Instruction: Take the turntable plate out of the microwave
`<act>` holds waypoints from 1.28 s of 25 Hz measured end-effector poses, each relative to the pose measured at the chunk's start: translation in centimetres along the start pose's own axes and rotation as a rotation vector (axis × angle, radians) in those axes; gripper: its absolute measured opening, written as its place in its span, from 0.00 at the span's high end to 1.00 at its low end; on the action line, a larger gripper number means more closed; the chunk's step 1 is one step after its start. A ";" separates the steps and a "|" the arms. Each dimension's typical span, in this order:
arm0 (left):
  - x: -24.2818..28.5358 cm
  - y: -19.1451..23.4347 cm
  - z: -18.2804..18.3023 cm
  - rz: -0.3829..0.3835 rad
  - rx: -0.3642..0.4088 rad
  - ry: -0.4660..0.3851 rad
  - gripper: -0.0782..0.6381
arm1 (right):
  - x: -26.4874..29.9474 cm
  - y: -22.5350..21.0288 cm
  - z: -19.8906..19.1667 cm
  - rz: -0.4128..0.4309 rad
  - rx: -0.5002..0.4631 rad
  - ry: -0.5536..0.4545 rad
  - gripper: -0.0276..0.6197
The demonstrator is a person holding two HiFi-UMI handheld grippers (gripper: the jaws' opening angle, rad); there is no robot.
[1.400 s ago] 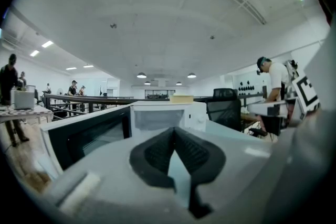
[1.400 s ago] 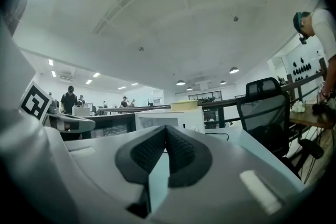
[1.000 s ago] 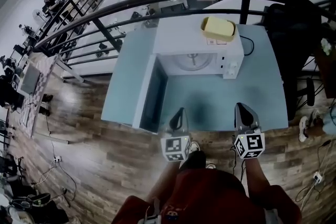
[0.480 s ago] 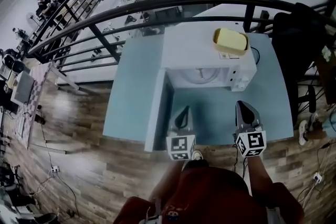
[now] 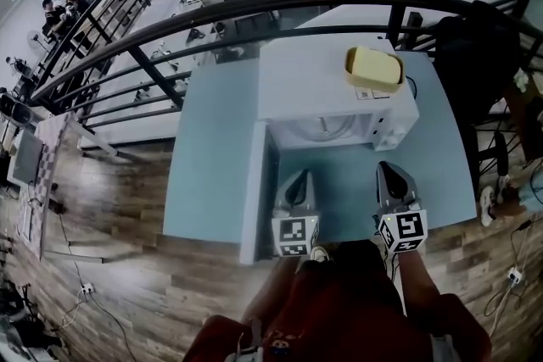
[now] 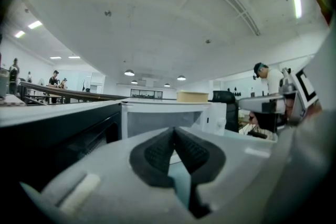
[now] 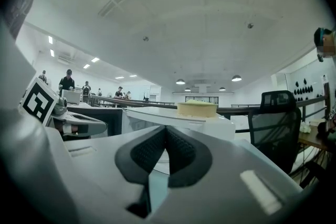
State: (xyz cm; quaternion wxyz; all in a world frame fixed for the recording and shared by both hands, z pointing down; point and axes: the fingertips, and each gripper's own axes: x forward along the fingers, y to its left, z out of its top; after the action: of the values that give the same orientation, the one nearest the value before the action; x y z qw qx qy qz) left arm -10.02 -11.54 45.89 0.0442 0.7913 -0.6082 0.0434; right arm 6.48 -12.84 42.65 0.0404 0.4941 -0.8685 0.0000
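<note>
Blue table (image 5: 212,148), turntable plate (image 5: 325,128) inside open microwave (image 5: 314,80), ahead of left claw (image 5: 299,176) and right claw (image 5: 387,168), both pressed together, empty

A pale blue table (image 5: 208,157) stands on a wood-plank floor (image 5: 119,267), far edge near a black railing (image 5: 212,13), a black office chair (image 5: 479,55) by its right edge. Round ceiling lamps (image 6: 129,73) glow.

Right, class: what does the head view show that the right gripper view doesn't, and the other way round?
Head view only: the wooden floor and the person's red top.
Right gripper view only: the ceiling lights, and the right gripper's black pads pressed together.
Both: the white microwave, the yellow box on top of it, the left gripper and the black chair.
</note>
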 end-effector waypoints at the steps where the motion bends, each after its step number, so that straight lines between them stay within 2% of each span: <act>1: 0.3 0.1 -0.2 -0.003 0.000 0.002 0.89 | 0.4 -0.1 -0.2 -0.001 0.001 0.000 0.96; 19: 6.5 2.8 -2.1 0.060 0.013 0.035 0.89 | 8.9 -1.7 -2.8 0.097 0.001 0.029 0.96; 32: 7.4 4.2 -4.5 0.105 0.013 0.068 0.89 | 14.2 0.9 -7.7 0.234 -0.120 0.158 0.95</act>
State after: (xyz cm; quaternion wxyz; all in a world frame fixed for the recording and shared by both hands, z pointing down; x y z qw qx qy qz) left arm -12.30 -19.13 51.35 0.0575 0.7567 -0.6468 0.0763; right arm -0.97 -24.20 51.32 0.1376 0.3848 -0.9126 -0.0085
